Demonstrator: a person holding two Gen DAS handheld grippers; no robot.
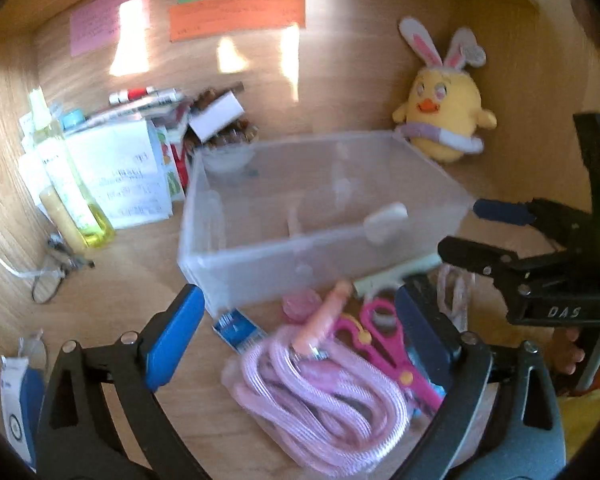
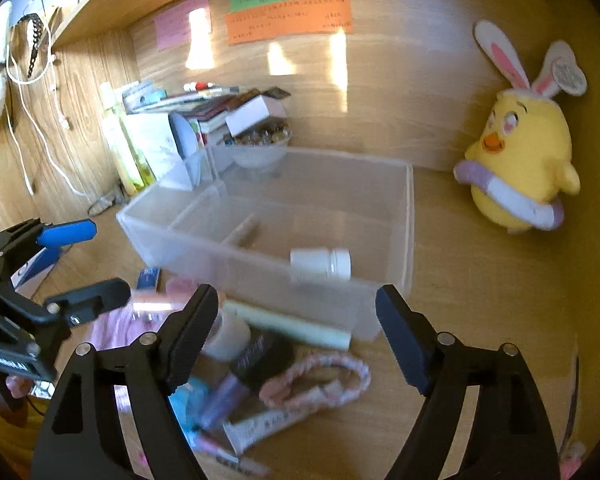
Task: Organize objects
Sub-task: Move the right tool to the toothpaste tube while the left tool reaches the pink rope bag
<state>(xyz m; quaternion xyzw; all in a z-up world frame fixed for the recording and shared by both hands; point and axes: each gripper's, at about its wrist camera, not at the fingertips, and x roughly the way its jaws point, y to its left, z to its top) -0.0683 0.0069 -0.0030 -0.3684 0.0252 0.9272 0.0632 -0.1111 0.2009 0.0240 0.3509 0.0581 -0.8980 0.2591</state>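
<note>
A yellow plush chick wears pink-lined white ears. The coiled rope and scissors are pink. The bin is frosted clear on the wood-grain bench.

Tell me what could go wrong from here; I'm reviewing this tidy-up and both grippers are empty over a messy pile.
1. The coiled pink rope lies over the pink scissors; picking either with the open left gripper could drag the other along.
2. The right gripper hovers over tightly packed small items, like the braided band, so it might pinch two at once.
3. The two grippers are close; they could bump.
</note>
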